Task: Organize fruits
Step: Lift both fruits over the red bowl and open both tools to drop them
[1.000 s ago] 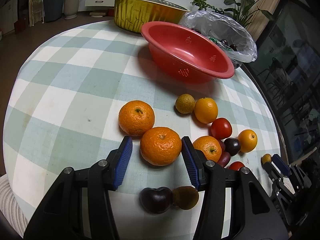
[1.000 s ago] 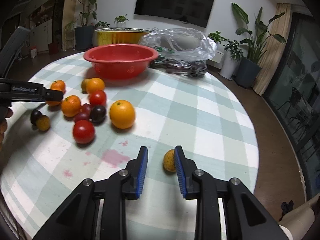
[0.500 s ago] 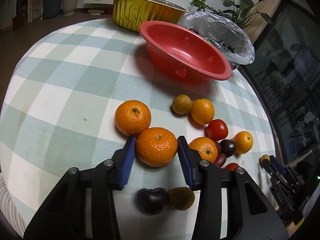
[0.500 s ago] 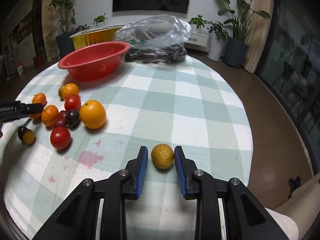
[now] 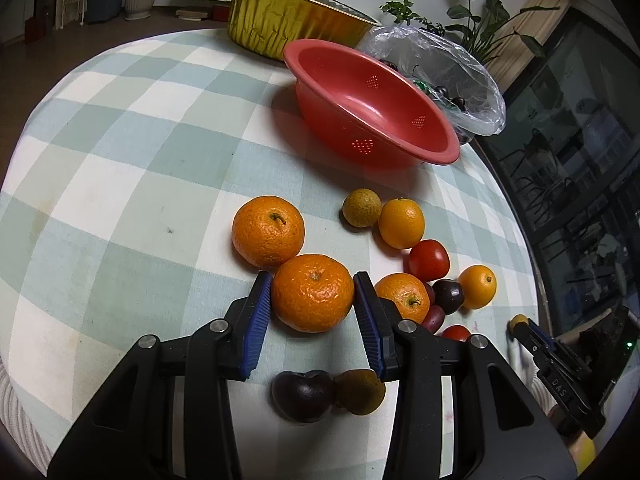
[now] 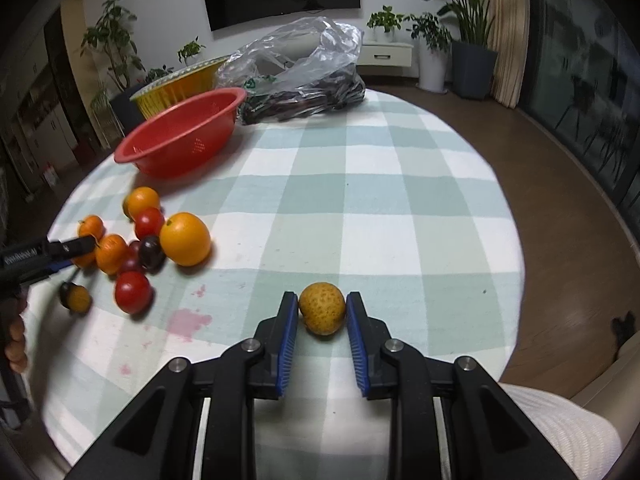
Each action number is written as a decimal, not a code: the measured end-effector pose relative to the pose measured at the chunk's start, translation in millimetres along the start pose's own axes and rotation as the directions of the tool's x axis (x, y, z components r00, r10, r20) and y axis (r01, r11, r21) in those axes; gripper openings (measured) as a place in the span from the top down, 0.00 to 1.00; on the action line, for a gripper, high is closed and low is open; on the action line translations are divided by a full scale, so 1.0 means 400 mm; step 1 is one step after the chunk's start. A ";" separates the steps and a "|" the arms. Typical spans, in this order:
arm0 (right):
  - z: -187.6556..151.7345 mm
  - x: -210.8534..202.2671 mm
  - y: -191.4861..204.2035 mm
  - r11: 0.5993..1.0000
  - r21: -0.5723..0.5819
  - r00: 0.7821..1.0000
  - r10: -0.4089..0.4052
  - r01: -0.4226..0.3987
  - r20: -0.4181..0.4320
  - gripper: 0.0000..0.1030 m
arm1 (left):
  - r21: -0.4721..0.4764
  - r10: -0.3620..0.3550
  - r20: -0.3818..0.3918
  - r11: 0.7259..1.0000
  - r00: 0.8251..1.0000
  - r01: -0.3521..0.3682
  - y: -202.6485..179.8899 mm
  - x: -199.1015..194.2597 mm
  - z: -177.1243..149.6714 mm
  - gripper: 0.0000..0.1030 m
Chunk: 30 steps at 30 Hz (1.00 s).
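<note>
My left gripper (image 5: 313,298) is shut on a mandarin orange (image 5: 313,291), both blue pads touching its sides, just above the checked tablecloth (image 5: 140,160). A second mandarin (image 5: 268,236) lies right behind it. My right gripper (image 6: 322,312) is shut on a small speckled yellow fruit (image 6: 322,308) and holds it over the near part of the table. A red colander bowl (image 5: 372,100) stands at the far side; it also shows in the right wrist view (image 6: 184,136). A cluster of oranges, tomatoes and dark plums (image 6: 144,240) lies on the cloth.
A gold foil pan (image 5: 288,28) and a clear plastic bag of dark fruit (image 6: 304,76) stand behind the bowl. A dark plum (image 5: 302,394) and a brownish fruit (image 5: 360,392) lie under my left gripper. Pink stains (image 6: 188,320) mark the cloth.
My left gripper closed its fingers onto the mandarin. My right gripper took the small yellow fruit fully between its pads and lifted it, swinging its view to the right.
</note>
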State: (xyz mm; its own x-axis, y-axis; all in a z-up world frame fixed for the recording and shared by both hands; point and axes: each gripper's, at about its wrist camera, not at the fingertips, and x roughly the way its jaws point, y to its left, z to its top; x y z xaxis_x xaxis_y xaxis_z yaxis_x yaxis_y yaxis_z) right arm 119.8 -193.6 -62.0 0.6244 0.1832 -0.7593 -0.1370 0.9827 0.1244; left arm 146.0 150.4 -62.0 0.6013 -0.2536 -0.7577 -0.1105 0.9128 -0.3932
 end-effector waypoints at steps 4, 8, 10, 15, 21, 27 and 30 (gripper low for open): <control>0.001 -0.008 -0.011 0.997 0.041 0.998 0.065 -0.065 0.002 0.74 | -0.020 -0.021 -0.002 1.000 1.000 0.021 0.012 -0.008 0.002 0.63; 0.004 -0.016 -0.014 0.991 0.069 0.993 0.115 -0.115 0.011 0.74 | -0.034 -0.041 0.007 0.999 0.999 0.042 0.025 -0.025 0.001 0.63; 0.006 -0.019 -0.017 0.986 0.087 0.990 0.139 -0.139 0.011 0.74 | -0.039 -0.055 0.014 0.998 0.998 0.055 0.029 -0.038 0.000 0.63; 0.020 -0.024 -0.021 0.971 0.122 0.978 0.207 -0.208 0.015 0.74 | -0.073 -0.100 0.018 0.992 0.995 0.101 0.044 -0.064 0.007 0.63; 0.078 -0.031 -0.004 0.949 0.124 0.957 0.286 -0.289 0.039 0.74 | -0.064 -0.158 0.019 0.985 0.987 0.159 0.016 -0.088 0.048 0.63; 0.185 -0.017 0.041 0.917 0.103 0.923 0.380 -0.385 0.067 0.74 | 0.004 -0.177 0.024 0.984 0.984 0.177 -0.043 -0.104 0.123 0.63; 0.247 -0.007 0.072 0.904 0.083 0.907 0.413 -0.420 0.088 0.74 | 0.035 -0.179 0.035 0.983 0.983 0.178 -0.070 -0.108 0.171 0.63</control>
State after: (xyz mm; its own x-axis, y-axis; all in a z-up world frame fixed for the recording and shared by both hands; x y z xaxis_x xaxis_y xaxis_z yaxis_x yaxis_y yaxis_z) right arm 190.0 -163.3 6.8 0.5774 0.5740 -0.5807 -0.3223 0.8137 0.4838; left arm 177.3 157.8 17.5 0.6387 -0.4017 -0.6563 0.0260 0.8637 -0.5034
